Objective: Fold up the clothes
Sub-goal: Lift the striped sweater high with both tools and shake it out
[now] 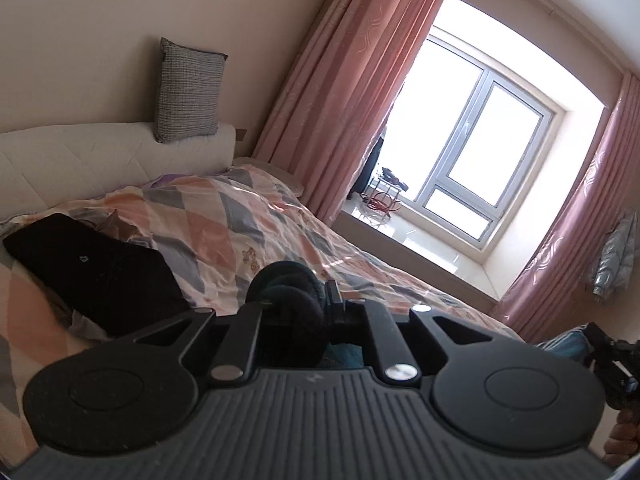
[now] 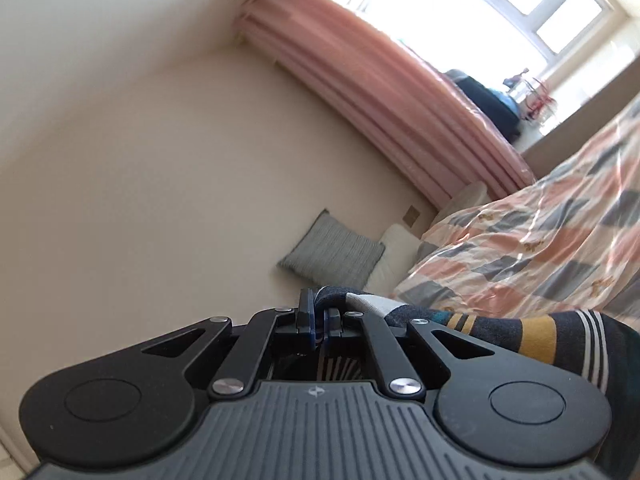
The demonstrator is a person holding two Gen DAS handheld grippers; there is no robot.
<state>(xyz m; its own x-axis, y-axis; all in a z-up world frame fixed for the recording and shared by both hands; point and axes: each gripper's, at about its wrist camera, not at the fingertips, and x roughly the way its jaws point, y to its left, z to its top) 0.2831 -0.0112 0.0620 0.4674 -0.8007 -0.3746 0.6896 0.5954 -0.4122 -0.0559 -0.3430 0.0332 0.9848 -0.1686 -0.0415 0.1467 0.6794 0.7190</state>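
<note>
My right gripper is shut on the edge of a striped garment, dark with white, yellow and teal bands, which trails off to the right and is held up above the bed. My left gripper is shut on a bunched dark fold of the same garment; a teal part of it shows below between the fingers. A folded black garment lies on the bed at the left of the left wrist view. The right gripper also shows at the right edge of the left wrist view.
The bed has a pink, grey and white patterned quilt, also in the right wrist view. A grey cushion stands on the white headboard. Pink curtains frame a window beyond the bed.
</note>
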